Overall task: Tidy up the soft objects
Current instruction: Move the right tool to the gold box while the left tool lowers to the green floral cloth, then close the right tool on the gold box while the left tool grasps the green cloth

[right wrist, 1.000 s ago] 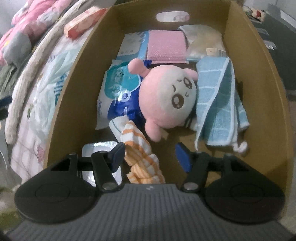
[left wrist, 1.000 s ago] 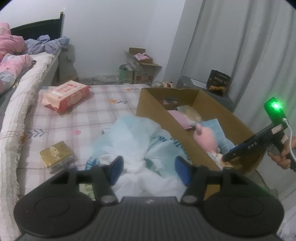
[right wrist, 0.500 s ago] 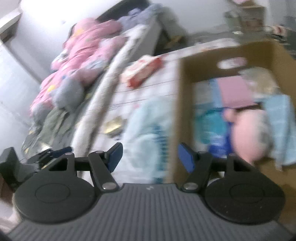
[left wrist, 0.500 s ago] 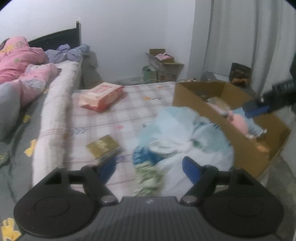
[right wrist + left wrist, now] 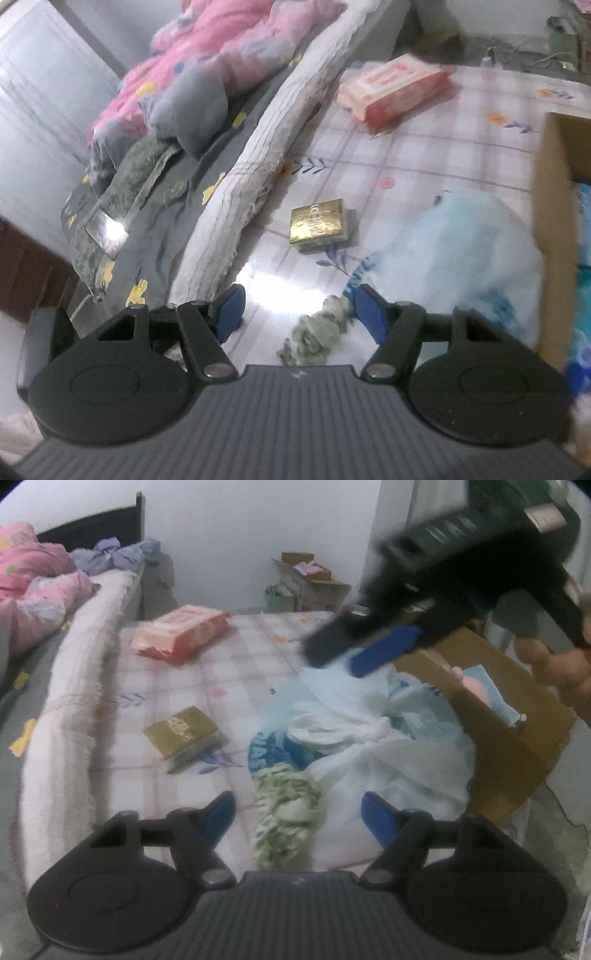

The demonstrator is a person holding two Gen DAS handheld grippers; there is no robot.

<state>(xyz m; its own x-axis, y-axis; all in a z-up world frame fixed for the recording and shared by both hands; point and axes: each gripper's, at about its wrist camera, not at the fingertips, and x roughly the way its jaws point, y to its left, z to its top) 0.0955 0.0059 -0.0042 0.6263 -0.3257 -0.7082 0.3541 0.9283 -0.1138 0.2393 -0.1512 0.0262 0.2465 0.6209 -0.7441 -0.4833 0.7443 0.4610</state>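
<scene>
Roughly halfway: pink plush (image 5: pixel 476 686) sitting in cardboard box (image 5: pixel 517 738), green-white cloth (image 5: pixel 284 812), plastic bags (image 5: pixel 388 746) left outside, left gripper (image 5: pixel 297 814) jaws closing emptily, right gripper (image 5: pixel 297 308) gaping, empty.

Plain white wall (image 5: pixel 229 528) standing behind dark slatted headboard (image 5: pixel 92 530); grey curtain (image 5: pixel 413 524) hanging right; thick white quilted mattress edge (image 5: pixel 266 129) running alongside pink-checked sheet (image 5: pixel 424 147).
</scene>
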